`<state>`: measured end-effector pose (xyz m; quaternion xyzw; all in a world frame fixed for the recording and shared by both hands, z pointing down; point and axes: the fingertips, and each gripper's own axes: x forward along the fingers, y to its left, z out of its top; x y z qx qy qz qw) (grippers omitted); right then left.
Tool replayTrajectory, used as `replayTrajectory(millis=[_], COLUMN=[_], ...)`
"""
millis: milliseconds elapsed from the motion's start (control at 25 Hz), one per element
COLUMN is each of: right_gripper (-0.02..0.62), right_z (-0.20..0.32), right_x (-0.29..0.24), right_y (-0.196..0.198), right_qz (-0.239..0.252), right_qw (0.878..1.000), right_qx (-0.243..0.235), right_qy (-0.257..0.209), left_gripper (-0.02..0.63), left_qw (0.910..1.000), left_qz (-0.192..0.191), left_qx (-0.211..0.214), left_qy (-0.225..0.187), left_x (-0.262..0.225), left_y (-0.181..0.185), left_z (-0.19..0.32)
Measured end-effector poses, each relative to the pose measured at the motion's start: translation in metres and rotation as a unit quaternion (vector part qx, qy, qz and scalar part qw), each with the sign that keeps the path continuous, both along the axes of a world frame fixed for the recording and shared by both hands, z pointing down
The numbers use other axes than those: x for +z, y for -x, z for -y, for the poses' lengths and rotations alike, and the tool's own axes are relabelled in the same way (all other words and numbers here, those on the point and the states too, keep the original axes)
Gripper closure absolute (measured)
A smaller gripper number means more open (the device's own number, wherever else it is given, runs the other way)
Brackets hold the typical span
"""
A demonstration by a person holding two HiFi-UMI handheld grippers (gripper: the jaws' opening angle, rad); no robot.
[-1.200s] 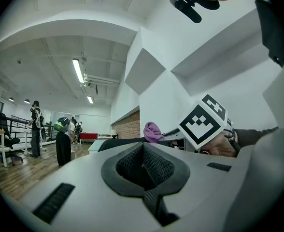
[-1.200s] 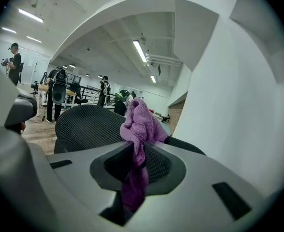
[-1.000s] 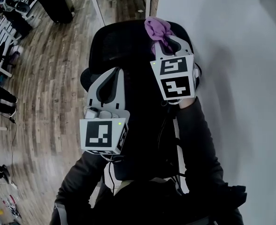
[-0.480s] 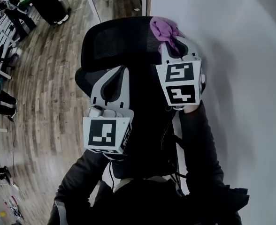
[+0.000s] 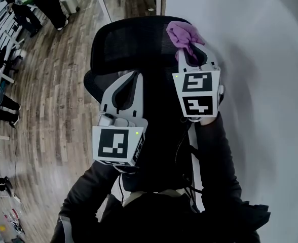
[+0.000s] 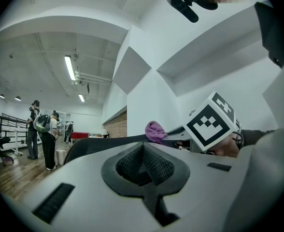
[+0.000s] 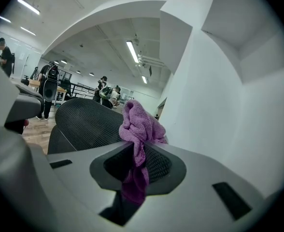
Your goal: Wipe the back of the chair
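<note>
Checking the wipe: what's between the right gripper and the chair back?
The cloth, clamped in the right gripper, sits between it and the chair back; the right gripper view shows it.

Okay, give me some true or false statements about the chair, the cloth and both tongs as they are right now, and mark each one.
1. The right tongs are shut on a purple cloth. True.
2. The left tongs grip a second cloth. False: they are shut with nothing between them.
3. The chair has a black mesh back. True.
4. The chair stands on carpet. False: the floor is wood planks.
5. The cloth is at the left edge of the chair's back. False: it is at the top right corner, next to the white wall.
</note>
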<state>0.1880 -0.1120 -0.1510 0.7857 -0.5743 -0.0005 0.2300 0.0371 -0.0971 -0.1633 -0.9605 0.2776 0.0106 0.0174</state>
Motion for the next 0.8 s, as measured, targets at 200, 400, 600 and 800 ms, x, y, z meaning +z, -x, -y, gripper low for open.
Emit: replayTrajectory(millis=[200, 400, 600, 800], right_gripper=[0.537, 0.537, 0.537, 0.537], right_z=[0.009, 0.022, 0.036, 0.05], right_x=[0.003, 0.007, 0.003, 0.006], right_y=[0.004, 0.015, 0.031, 0.053], right_qz=[0.014, 0.022, 0.031, 0.036], right_qw=[1.0, 0.999, 0.999, 0.998], right_qx=[-0.01, -0.026, -0.041, -0.059], right_qy=[-0.001, 0.001, 0.003, 0.005], left_gripper=[0.597, 0.597, 0.597, 0.597], left_qw=[1.0, 0.9998, 0.9988, 0.9984], left_qz=[0.001, 0.003, 0.009, -0.001], left_qx=[-0.004, -0.02, -0.047, -0.053], left_qy=[0.002, 0.001, 0.011, 0.016], left_x=[-0.001, -0.001, -0.007, -0.005], left_y=[0.003, 0.015, 0.034, 0.051], left_z=[0.005, 0.01, 0.021, 0.026])
